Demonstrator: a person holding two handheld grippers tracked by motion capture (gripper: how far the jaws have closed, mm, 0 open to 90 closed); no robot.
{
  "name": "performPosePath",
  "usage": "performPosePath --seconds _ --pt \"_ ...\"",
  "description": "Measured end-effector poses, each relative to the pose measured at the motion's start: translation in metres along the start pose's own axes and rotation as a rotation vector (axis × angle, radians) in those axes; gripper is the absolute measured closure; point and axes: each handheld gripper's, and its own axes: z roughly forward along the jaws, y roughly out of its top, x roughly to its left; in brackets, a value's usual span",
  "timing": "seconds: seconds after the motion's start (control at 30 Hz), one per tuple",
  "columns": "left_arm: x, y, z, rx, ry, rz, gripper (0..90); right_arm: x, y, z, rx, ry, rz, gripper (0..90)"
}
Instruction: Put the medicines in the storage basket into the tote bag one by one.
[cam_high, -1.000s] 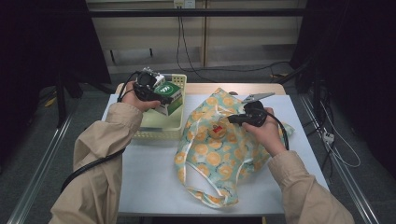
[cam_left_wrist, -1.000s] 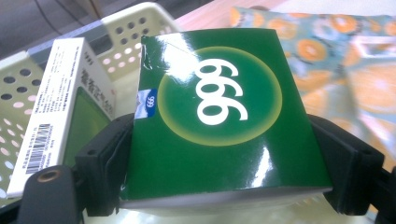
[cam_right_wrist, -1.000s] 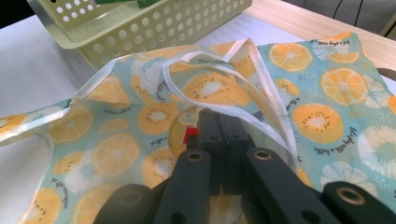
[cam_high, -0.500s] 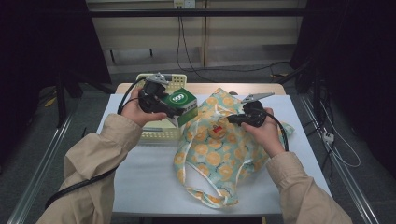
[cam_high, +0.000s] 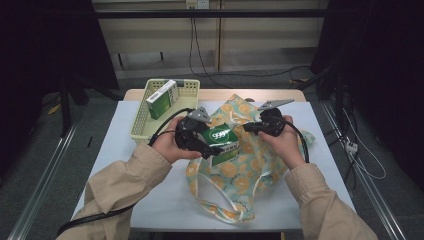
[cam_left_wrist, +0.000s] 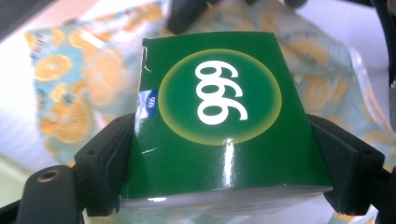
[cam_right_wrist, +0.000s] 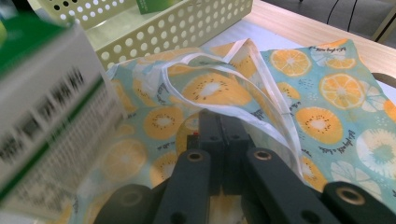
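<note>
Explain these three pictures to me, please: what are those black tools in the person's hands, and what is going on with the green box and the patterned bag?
A person holds a hand-held clamp in each hand; there is no robot arm. The high view looks down on the white table. The other two pictures come from cameras riding on each clamp, looking along its black jaws. The left gripper clamps a green box marked 999 above the fruit-print bag. The right gripper is shut on the bag's fabric near its opening, apparently holding it up. Behind them stands a pale perforated basket with a second green box in it.
</note>
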Motion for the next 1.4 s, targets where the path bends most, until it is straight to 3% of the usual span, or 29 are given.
performPosePath --seconds 0.03,0.17,0.37,0.43,0.6,0.7,0.83,1.03,1.13,1.2,1.4 --pt "0.000 -0.003 0.006 -0.016 -0.047 -0.007 16.2 0.000 0.000 0.000 -0.003 0.001 0.000 90.0" --pt "-0.005 -0.010 0.024 0.021 -0.057 0.009 16.2 0.001 0.001 -0.001 -0.007 0.002 -0.001 90.0" --pt "-0.008 -0.017 0.055 0.051 -0.074 -0.001 16.2 0.002 0.003 -0.005 -0.016 0.002 -0.003 90.0" --pt "-0.008 -0.018 0.066 0.037 -0.078 -0.011 16.1 0.002 0.004 -0.006 -0.020 0.003 -0.007 90.0" --pt "0.003 -0.011 0.085 0.011 -0.029 -0.032 16.0 0.005 0.006 -0.010 -0.026 0.008 -0.016 90.0" --pt "0.013 -0.004 0.095 0.008 0.042 -0.033 16.0 0.006 0.008 -0.012 -0.032 0.010 -0.016 90.0" --pt "0.030 0.002 0.106 -0.029 0.076 -0.089 15.5 0.006 0.007 -0.012 -0.031 0.015 -0.016 90.0" --pt "0.043 0.008 0.121 -0.052 0.115 -0.119 13.8 0.005 0.007 -0.011 -0.034 0.021 -0.009 90.0" --pt "0.042 0.007 0.117 -0.059 0.084 -0.141 12.6 0.005 0.007 -0.010 -0.028 0.023 -0.012 90.0" --pt "0.038 0.006 0.108 -0.036 0.050 -0.143 10.3 0.005 0.006 -0.010 -0.027 0.024 -0.013 90.0" --pt "0.026 0.000 0.061 -0.007 -0.033 -0.085 10.1 0.002 0.004 -0.010 -0.025 0.024 -0.001 90.0"
